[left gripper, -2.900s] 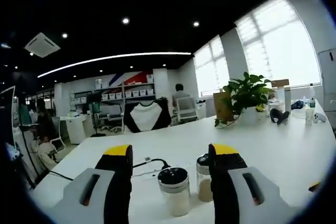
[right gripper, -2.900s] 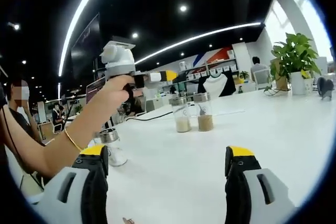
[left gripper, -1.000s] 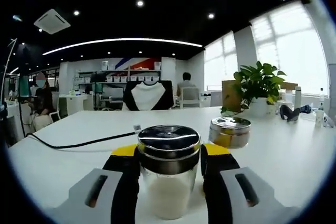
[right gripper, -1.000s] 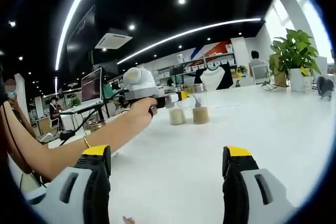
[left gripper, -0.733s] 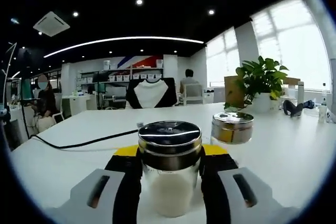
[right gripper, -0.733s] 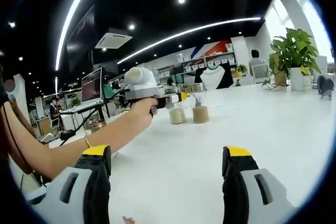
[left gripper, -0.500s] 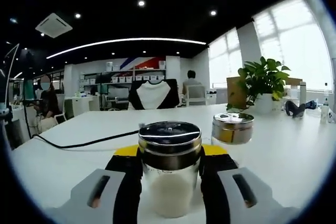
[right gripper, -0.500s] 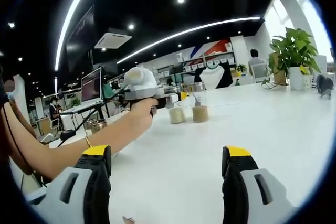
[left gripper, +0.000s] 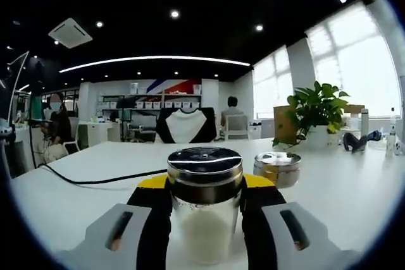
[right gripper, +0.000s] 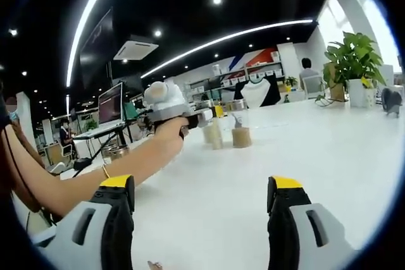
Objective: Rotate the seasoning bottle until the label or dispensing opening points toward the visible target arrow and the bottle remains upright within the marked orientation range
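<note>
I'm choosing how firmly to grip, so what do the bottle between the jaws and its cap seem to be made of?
The seasoning bottle held in the left tool looks like clear glass, or possibly hard plastic: you can see white powder through its smooth wall. Its cap looks like polished metal, dark and shiny, mirroring the ceiling light strip.

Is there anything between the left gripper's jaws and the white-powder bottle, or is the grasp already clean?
Nothing visible stands between them. In the left gripper view the left gripper has its jaws against both sides of the bottle. The second bottle stands apart, behind and to the right. No target arrow can be made out on the table.
</note>
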`<state>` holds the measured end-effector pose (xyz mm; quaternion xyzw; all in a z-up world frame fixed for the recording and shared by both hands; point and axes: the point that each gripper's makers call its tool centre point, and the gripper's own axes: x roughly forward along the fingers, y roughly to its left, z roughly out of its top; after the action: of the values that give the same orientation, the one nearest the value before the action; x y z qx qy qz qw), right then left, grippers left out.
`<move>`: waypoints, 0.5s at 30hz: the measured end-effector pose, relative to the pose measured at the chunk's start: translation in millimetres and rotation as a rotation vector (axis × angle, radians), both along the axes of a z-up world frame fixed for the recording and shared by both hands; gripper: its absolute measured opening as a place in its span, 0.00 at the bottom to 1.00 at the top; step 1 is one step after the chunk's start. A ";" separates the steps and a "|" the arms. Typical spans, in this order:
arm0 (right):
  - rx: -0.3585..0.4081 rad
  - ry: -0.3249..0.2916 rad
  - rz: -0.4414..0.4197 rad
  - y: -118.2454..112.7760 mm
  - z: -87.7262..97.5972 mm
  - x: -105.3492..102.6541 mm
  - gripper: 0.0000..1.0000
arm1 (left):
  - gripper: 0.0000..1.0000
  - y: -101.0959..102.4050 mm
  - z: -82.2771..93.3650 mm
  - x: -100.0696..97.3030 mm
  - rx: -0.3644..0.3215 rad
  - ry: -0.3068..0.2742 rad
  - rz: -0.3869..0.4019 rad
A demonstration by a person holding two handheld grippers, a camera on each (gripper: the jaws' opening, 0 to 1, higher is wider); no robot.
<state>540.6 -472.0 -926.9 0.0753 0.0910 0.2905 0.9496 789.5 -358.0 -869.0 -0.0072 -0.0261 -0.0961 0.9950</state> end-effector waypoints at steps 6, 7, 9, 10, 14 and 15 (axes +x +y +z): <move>-0.002 -0.007 0.002 1.4 2.8 -0.5 0.88 | 0.44 -4.1 19.7 -4.0 -0.023 -0.019 -0.050; -0.003 -0.009 0.001 1.4 3.5 -0.4 0.87 | 0.44 -3.8 20.9 -4.2 -0.031 -0.024 -0.054; -0.004 -0.012 0.003 2.3 5.0 -0.8 0.87 | 0.43 -5.3 21.3 -4.6 -0.018 -0.024 -0.056; -0.004 -0.013 0.003 2.7 5.5 -1.1 0.87 | 0.44 -6.5 22.6 -5.3 -0.009 -0.025 -0.061; -0.006 -0.013 0.009 5.0 6.7 -3.3 0.87 | 0.43 -10.1 31.1 -9.5 -0.051 -0.034 -0.089; -0.003 -0.012 0.010 5.5 7.0 -3.6 0.87 | 0.43 -10.9 32.8 -10.4 -0.046 -0.037 -0.090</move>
<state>537.1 -466.5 -919.8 0.0714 0.0862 0.2956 0.9487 779.1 -368.9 -836.1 -0.0293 -0.0462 -0.1402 0.9886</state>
